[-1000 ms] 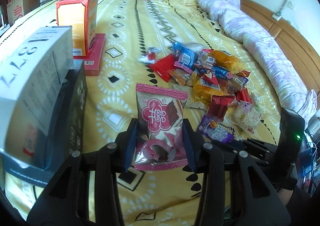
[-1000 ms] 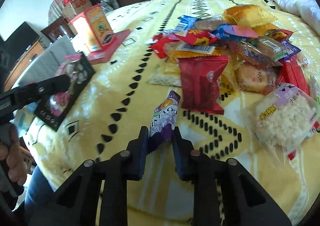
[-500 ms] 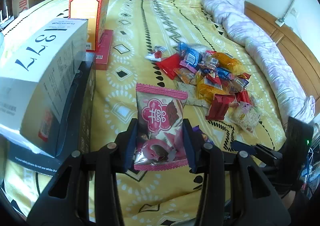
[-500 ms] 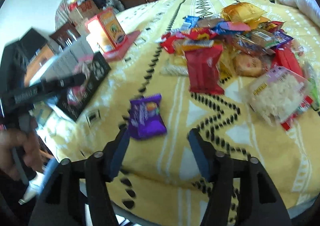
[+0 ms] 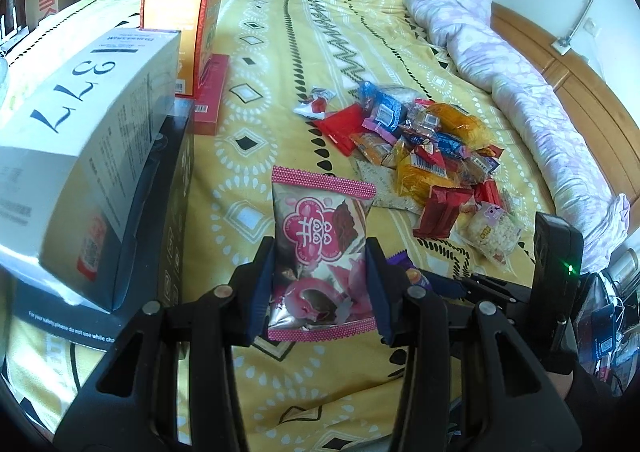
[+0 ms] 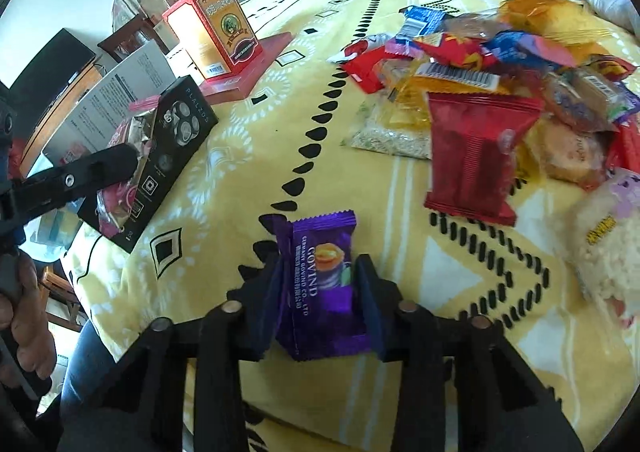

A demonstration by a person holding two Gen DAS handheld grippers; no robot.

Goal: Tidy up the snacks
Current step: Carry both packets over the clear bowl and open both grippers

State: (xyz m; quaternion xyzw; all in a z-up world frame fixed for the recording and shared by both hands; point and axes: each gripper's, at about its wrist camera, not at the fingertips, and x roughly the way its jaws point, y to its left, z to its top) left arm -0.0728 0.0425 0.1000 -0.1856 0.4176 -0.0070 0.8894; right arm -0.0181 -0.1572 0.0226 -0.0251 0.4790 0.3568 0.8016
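- The left gripper (image 5: 320, 288) was closed on a pink snack packet (image 5: 320, 248), its two fingers pressing the packet's sides while the packet stood upright over the near edge of the bed (image 5: 280, 51).
- The right gripper (image 6: 320, 304) clamped a purple snack packet (image 6: 324, 284) between its fingers, just above the yellow patterned bedspread near the bed's near edge.
- A heap of mixed snacks (image 5: 420, 147) lay on the bedspread toward the bed's right side, a red packet (image 6: 472, 155) at its near edge and a puffed-rice packet (image 5: 492, 232) just beside it.
- Along the bed's left edge a white box (image 5: 80, 155) rested on a black box (image 5: 168, 219).
- Farther along that edge, an upright red-and-orange carton (image 5: 180, 31) stood on a flat red box (image 5: 212, 95).
- A rolled lilac quilt (image 5: 520, 91) lay along the far right edge.
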